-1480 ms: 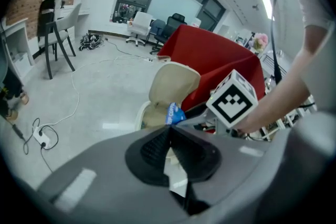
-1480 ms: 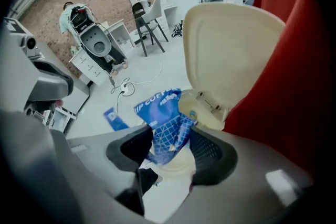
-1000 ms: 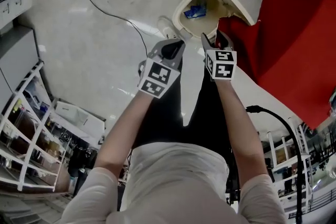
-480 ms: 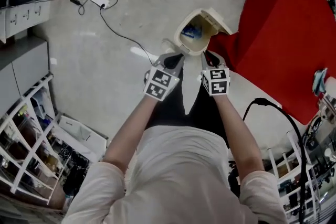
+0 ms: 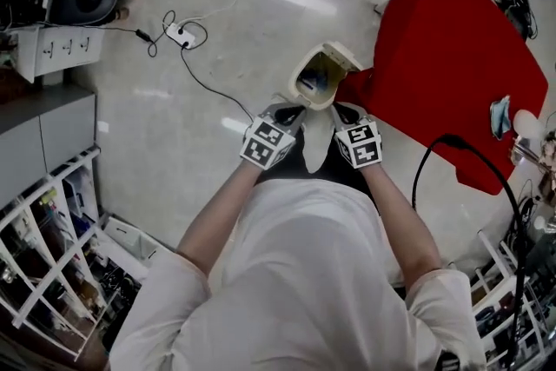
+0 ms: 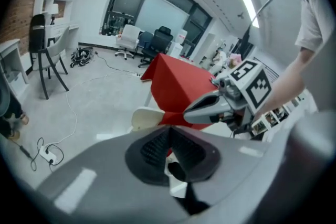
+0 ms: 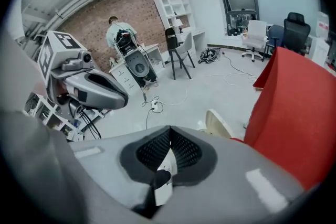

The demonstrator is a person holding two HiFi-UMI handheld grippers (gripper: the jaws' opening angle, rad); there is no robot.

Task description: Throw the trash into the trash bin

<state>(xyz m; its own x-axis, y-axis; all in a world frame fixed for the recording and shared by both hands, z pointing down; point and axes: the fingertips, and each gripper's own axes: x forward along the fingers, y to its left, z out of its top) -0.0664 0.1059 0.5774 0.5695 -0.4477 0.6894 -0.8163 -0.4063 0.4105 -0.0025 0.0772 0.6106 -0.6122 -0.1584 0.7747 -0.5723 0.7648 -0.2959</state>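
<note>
Raised left gripper (image 5: 290, 109) and right gripper (image 5: 342, 109) well clear of trash bin (image 5: 334, 56); just closed right's jaws, on nothing.

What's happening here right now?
A person holds both grippers near the open trash bin, beside the red-covered table. The left gripper is shut and empty. The right gripper has just been closing its jaws, with nothing between them. Something blue lies in the bin, so the trash looks already dropped.
</note>
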